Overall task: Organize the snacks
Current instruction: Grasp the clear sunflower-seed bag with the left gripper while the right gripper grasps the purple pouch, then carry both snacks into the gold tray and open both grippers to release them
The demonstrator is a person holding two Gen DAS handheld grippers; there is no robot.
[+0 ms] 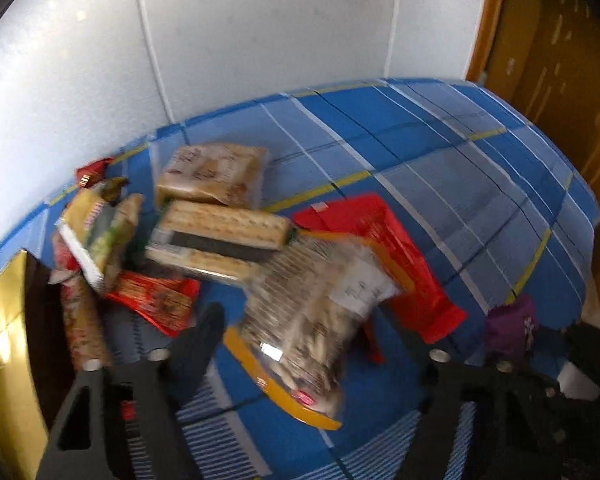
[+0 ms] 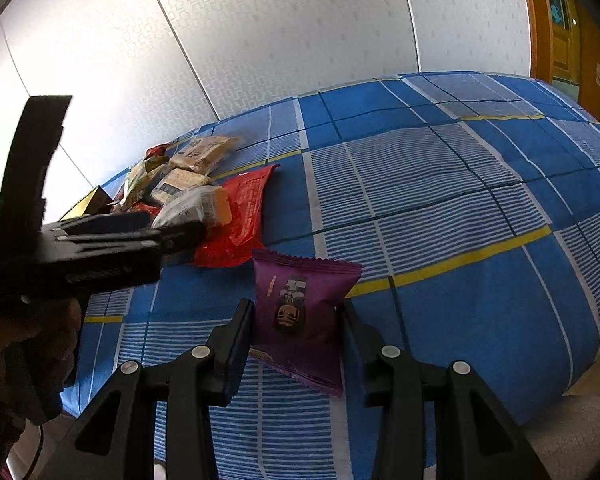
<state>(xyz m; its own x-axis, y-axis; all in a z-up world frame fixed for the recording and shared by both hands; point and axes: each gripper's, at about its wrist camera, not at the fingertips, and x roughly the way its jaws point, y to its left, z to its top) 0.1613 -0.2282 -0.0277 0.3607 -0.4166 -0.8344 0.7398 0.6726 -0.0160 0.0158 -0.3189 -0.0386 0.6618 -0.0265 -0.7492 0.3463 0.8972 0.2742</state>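
In the left wrist view, my left gripper (image 1: 300, 320) has a clear snack bag with a yellow edge (image 1: 320, 312) filling the gap between its fingers, and both fingers touch its sides. The picture is blurred. The bag lies partly over a red packet (image 1: 404, 264). In the right wrist view, my right gripper (image 2: 298, 316) is shut on a purple packet (image 2: 300, 300), low over the blue checked bedspread (image 2: 440, 184). The left gripper (image 2: 188, 232) shows there at the left, with the clear bag (image 2: 196, 204) at its tips. The purple packet (image 1: 508, 328) also shows at the left wrist view's right edge.
A pile of snack packs (image 1: 220, 216) lies against the white wall (image 1: 260, 40) at the bed's far left corner. A gold box (image 1: 4, 340) stands beside it. A person's hand (image 2: 32, 340) holds the left gripper. The bed's edge drops off at the right, by a wooden door (image 1: 560, 80).
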